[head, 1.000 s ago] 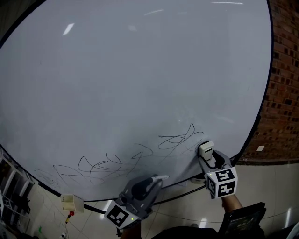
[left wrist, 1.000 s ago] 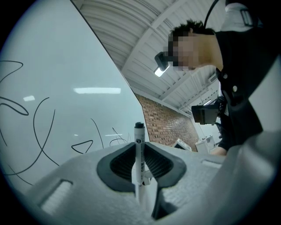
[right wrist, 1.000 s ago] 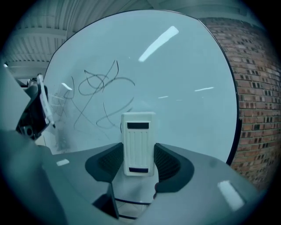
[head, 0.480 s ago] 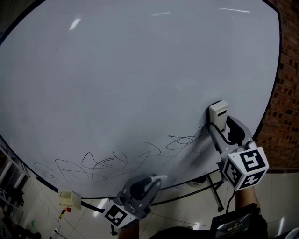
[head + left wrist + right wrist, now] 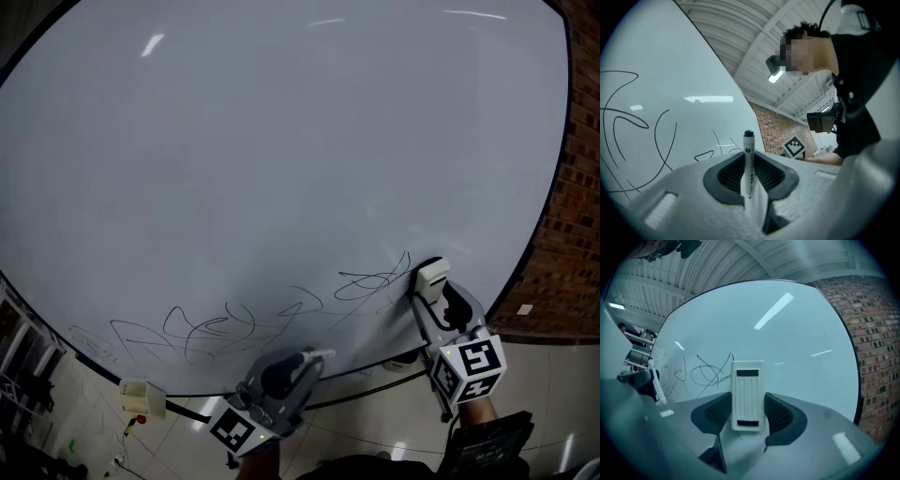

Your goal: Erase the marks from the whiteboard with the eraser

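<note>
A large whiteboard (image 5: 281, 141) with a dark rim fills most of the head view. A red brick wall (image 5: 564, 262) stands to its right and a pale tiled floor (image 5: 375, 439) lies below. Thin black marks (image 5: 214, 330) loop along the board's lower part, from a faint tangle at the left to a tighter knot near the right. A small cream box (image 5: 142, 399) sits at the board's lower rim on the left.

The right hand-held gripper (image 5: 434, 294) is closed on the white eraser (image 5: 432, 277), its dark ribbed pads pressed against the two long sides. The eraser stands upright between them and reaches out past the tips. Its far end is at the board, just beside the right end of the marks; whether it presses on the surface cannot be told.

The left hand-held gripper (image 5: 314, 359) is lower, near the bottom rim and off the board. It is clamped narrow on a slim white marker pen (image 5: 748, 165) with a black cap, which stands upright between the pads.
</note>
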The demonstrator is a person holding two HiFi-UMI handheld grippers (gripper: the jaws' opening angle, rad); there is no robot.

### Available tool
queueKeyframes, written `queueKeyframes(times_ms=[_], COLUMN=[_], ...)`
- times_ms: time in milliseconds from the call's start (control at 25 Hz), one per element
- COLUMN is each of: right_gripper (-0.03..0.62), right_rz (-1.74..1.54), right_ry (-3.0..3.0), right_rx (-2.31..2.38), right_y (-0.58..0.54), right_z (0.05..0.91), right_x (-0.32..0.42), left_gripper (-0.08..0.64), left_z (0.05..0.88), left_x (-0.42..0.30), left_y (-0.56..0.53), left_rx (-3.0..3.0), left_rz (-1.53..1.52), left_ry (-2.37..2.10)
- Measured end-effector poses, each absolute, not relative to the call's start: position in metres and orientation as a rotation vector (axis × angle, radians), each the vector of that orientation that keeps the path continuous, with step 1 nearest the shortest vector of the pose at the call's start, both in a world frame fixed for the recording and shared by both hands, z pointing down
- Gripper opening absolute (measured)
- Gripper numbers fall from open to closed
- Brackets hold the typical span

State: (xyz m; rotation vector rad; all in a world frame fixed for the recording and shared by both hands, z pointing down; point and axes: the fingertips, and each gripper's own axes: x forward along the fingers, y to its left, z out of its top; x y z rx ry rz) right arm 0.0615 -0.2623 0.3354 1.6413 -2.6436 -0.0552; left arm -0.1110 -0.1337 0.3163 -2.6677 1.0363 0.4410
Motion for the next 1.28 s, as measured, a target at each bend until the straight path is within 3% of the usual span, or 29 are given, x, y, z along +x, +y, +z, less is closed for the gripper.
queueKeyframes(times_ms=[320,600,1280], right_gripper=[0.226,0.227,0.225], right_rz=[0.194,0.240,-0.282], right_ry=[-2.505,-2.433,-2.721], right_rx=[1.537,1.507,1.594], right_y=[-0.264,-0.263,-0.250], right_z=[0.470,0.492,0.214], right_x=[0.065,0.067,0.036], left_gripper=[0.064,0.064,0.064], left_z=[0.316,0.317,0.314], left_x=[-0.103,-0.101,-0.124], left_y=[-0.135,-0.132,-0.123], left_rx=[-2.682,-2.680,-2.631], left_rz=[0.431,0.422,0.470], left_ry=[1.021,1.024,1.079])
